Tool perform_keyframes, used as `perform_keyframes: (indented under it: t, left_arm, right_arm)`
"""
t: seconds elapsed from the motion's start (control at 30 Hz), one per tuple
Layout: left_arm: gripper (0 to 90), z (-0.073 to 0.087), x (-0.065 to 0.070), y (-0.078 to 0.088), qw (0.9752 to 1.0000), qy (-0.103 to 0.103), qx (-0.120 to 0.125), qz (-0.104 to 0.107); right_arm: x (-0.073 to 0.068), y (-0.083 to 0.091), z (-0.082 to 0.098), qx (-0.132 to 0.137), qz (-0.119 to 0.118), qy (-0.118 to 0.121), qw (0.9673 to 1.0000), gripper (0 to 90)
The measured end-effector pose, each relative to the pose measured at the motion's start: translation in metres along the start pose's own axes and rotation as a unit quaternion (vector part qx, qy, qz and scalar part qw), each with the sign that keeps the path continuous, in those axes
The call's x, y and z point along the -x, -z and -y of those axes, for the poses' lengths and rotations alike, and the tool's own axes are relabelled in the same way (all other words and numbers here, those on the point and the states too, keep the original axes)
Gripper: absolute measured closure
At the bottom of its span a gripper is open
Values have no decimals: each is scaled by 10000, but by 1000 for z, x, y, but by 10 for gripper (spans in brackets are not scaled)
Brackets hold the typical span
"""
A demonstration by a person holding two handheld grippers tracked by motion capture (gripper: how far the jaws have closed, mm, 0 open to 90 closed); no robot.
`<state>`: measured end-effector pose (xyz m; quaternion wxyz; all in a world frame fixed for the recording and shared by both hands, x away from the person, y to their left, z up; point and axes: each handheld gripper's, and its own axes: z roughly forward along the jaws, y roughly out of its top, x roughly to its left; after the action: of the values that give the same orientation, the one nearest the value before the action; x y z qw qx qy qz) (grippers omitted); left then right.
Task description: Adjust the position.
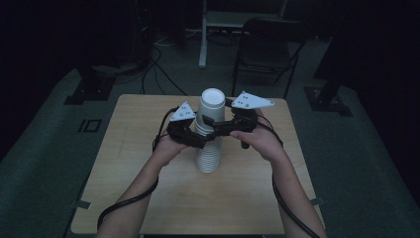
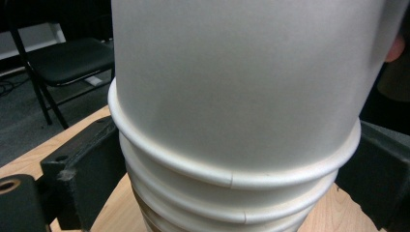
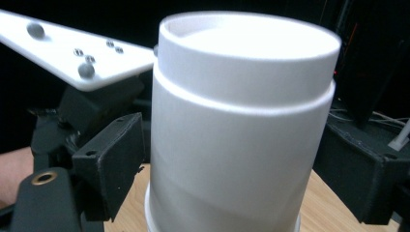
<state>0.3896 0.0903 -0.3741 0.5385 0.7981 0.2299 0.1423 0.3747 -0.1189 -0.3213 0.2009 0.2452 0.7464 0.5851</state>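
A stack of white paper cups (image 1: 210, 134) stands upside down mid-worktop (image 1: 133, 198). The left gripper (image 1: 197, 135) clamps the stack's lower cups from the left. The right gripper (image 1: 214, 128) clamps the top cup (image 3: 241, 125) from the right.

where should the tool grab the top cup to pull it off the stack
Grip the top cup on its bare side wall, above its rolled rim, one jaw on each side, coming in level from the side. It sits upside down on the stack of cups, so the wall narrows upward; staying low near the rim probably gives the firmest hold. The right tool already brackets that wall.
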Motion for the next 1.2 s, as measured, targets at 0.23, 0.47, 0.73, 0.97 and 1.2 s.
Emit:
perform_keyframes:
  t: [0.23, 0.47, 0.73, 0.97, 1.2]
  left_arm:
    - [52, 0, -1, 0, 10000, 7, -15, 7]
    - [52, 0, -2, 0, 10000, 23, -18, 13]
    - [52, 0, -1, -1, 10000, 32, -23, 17]
    - [52, 0, -1, 0, 10000, 10, -24, 14]
    - [52, 0, -1, 0, 10000, 13, -23, 7]
  right_arm:
    - [1, -3, -2, -120, 35, -15, 9999, 164]
    - [2, -4, -5, -194, 46, -135, 9997, 175]
    - [-2, -5, -9, -179, 225, -203, 9994, 183]
    - [-4, -4, -11, -205, 212, -34, 9996, 186]
    - [-2, -4, -13, -204, 186, -38, 9996, 188]
